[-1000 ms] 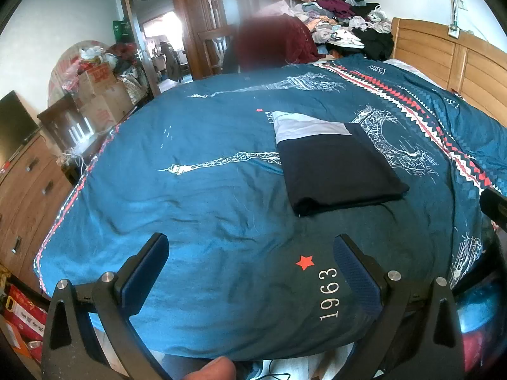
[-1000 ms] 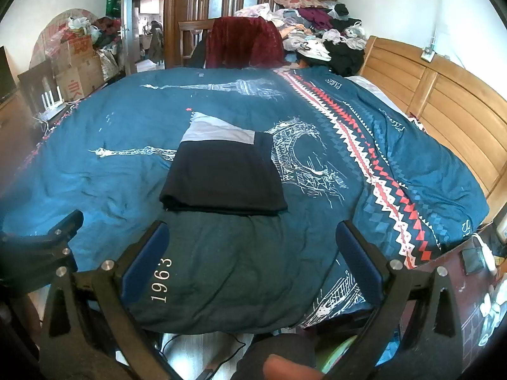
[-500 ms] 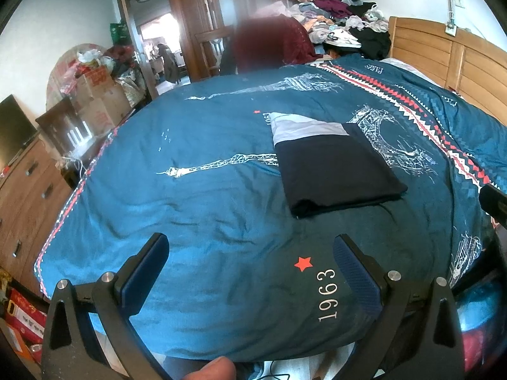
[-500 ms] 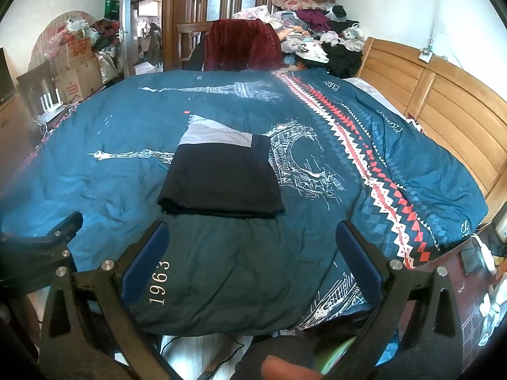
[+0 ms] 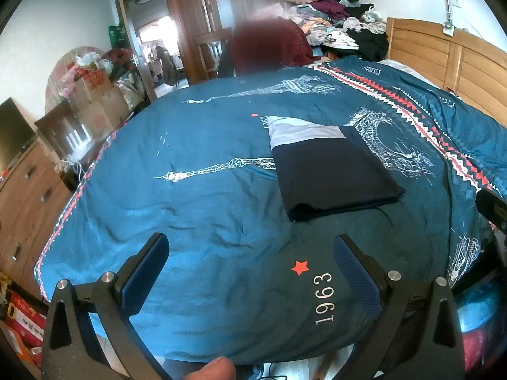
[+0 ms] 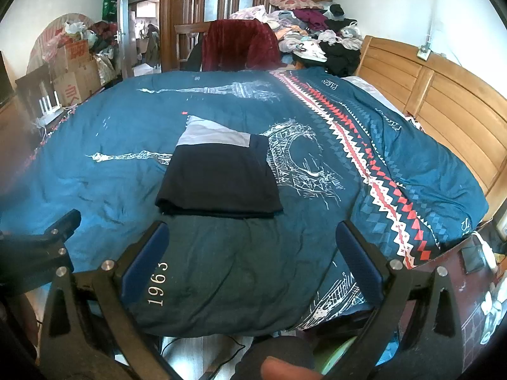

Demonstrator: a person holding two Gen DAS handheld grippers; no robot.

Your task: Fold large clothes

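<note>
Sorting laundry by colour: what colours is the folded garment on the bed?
The garment is dark navy with a light grey band at its far end, clearest in the right wrist view.

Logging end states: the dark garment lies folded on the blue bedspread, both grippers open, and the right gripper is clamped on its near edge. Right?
Not quite. The right gripper holds nothing; its open jaws hang short of the folded dark garment, as the right wrist view shows. The garment does lie folded on the blue bedspread, and the left gripper is open too.

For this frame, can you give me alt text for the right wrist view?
A folded dark garment with a grey band lies flat on a teal printed bedspread, just beyond the open, empty right tool. Behind the bed stand a wooden headboard and a heap of clothes.
</note>
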